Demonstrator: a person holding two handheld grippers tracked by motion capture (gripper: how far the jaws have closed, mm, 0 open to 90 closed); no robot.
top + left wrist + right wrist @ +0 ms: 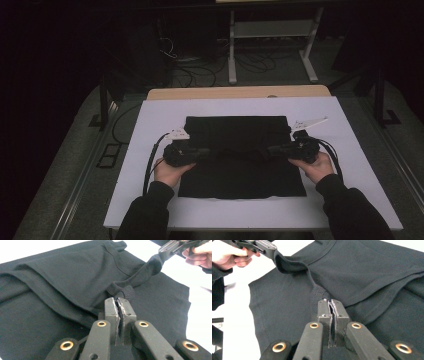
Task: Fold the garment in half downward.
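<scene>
A black T-shirt [240, 177] lies spread on the white table top [350, 165], with its far part folded toward me. My left gripper [211, 151] is at the fold's left side and my right gripper [271, 149] at its right side. In the left gripper view my left gripper [117, 300] is shut on a ribbed edge of the shirt [62, 277], lifted slightly. The right gripper [172, 247] pinches the same band farther off. In the right gripper view my right gripper [329, 302] is shut on the ribbed band of the shirt [374, 267], and the left gripper [263, 247] holds its other end.
A wooden table edge [240, 92] shows beyond the white top. Behind it stand a white desk frame [232, 50] and cables on the dark floor [195, 70]. Bare white surface runs around the shirt on every side.
</scene>
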